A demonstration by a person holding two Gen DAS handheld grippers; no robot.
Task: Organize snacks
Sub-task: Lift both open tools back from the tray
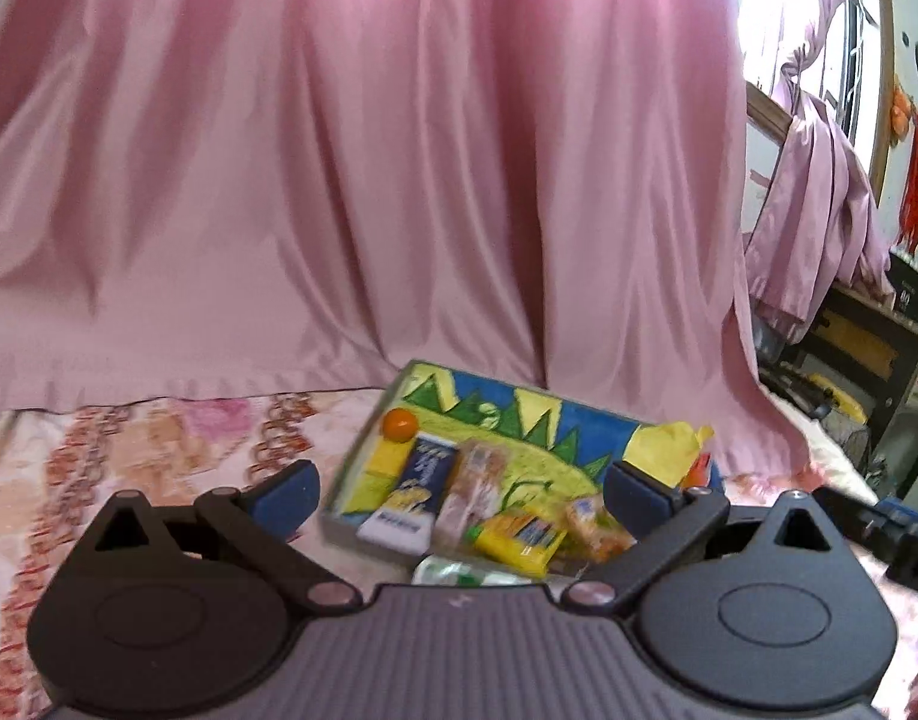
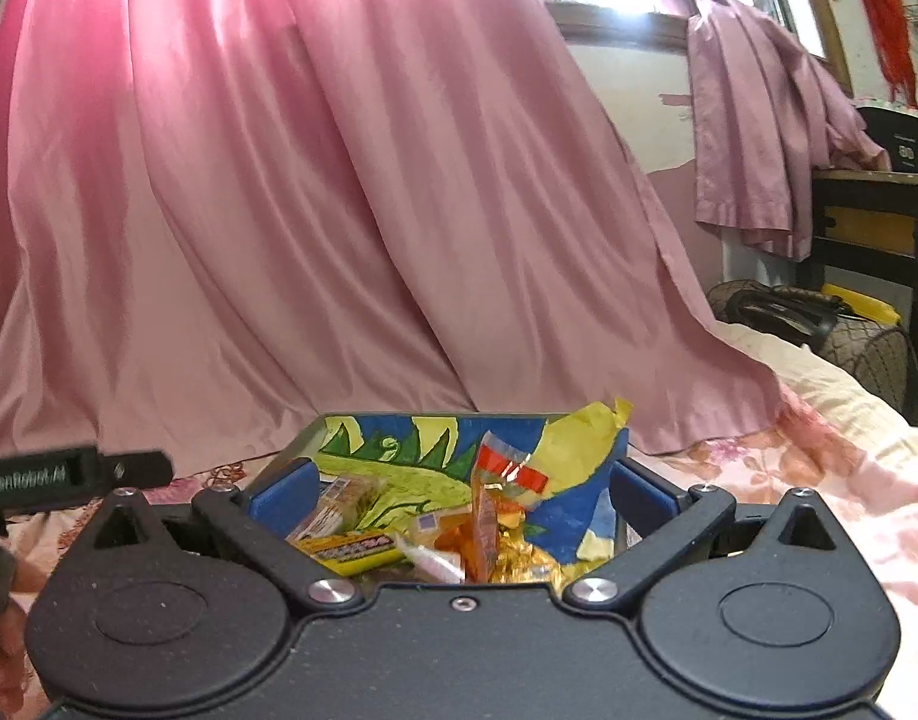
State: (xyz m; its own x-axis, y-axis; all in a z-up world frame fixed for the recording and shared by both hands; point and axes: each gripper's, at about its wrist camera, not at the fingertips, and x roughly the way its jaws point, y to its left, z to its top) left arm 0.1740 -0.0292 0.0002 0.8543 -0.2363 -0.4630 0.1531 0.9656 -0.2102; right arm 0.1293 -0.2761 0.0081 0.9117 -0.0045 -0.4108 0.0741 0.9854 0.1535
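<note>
Both grippers stand spread wide with nothing between the pads: left gripper [image 1: 462,495], right gripper [image 2: 462,495]. Ahead of each, a painted tray [image 1: 519,414] rests on the floral bedspread [image 1: 129,450], holding snack packets: a yellow pack [image 1: 522,540], a blue-and-white pack [image 1: 414,492], an orange ball [image 1: 398,423].

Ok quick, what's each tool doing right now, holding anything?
Left tool: open wide, holding nothing, above the snacks in the painted box.
Right tool: open wide, holding nothing.
</note>
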